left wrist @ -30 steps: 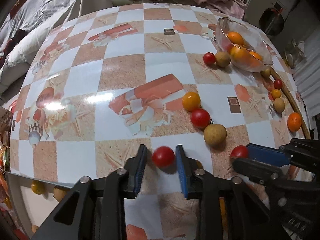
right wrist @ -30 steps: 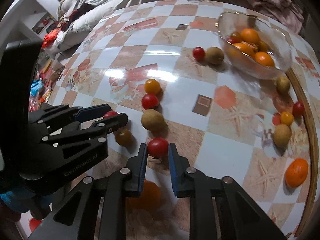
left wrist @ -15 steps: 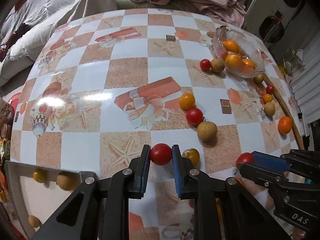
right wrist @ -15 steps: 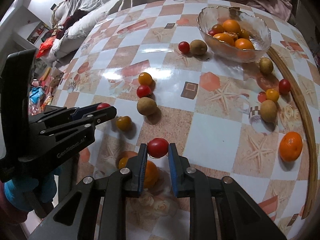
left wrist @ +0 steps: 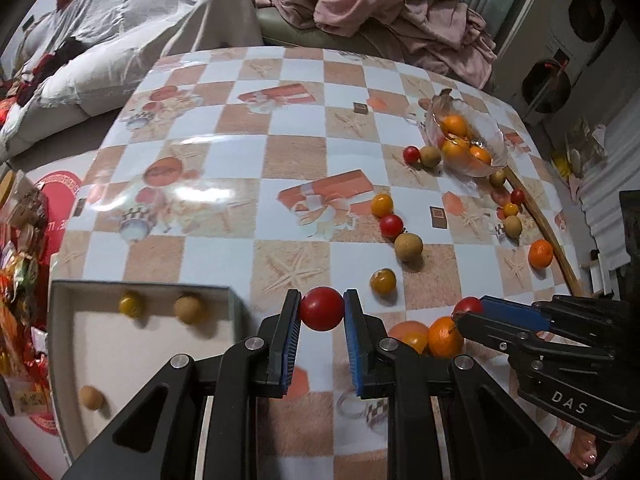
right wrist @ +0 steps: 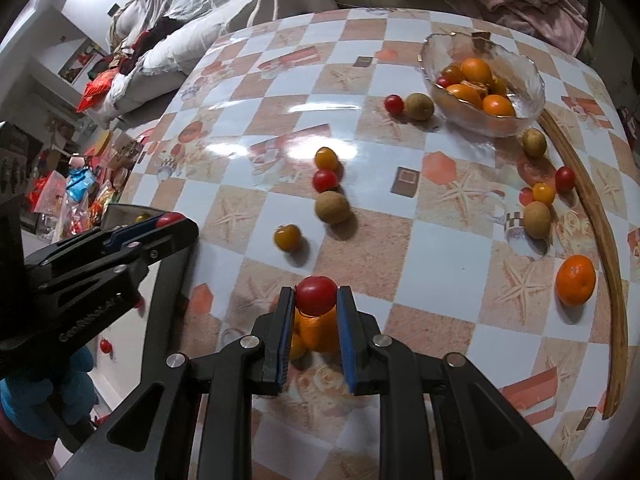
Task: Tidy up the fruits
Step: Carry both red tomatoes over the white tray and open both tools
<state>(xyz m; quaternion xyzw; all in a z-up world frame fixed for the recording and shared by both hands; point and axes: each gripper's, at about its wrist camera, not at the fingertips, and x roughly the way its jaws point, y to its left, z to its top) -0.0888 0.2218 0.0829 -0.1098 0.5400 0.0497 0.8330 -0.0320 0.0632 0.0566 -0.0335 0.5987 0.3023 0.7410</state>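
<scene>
My left gripper [left wrist: 322, 312] is shut on a red cherry tomato [left wrist: 321, 308], held above the table by the right wall of a white tray [left wrist: 236, 308] that holds a yellow tomato [left wrist: 131, 303] and two brown longans. My right gripper [right wrist: 316, 300] is shut on another red cherry tomato [right wrist: 316, 295], held above an orange [right wrist: 320, 332] near the table's front. The right gripper also shows in the left wrist view [left wrist: 468, 312]. Several tomatoes, longans and oranges lie loose on the checked table [left wrist: 224, 160].
A glass bowl [right wrist: 528, 92] with oranges and tomatoes stands at the back right. A curved wooden strip [right wrist: 600, 220] runs along the right edge. Snack packets [left wrist: 16, 264] lie left of the tray. A sofa with clothes [left wrist: 380, 4] stands behind the table.
Both grippers closed on their red tomatoes and lifted them off the table. The left one has drawn back toward the white tray, which has come into view.
</scene>
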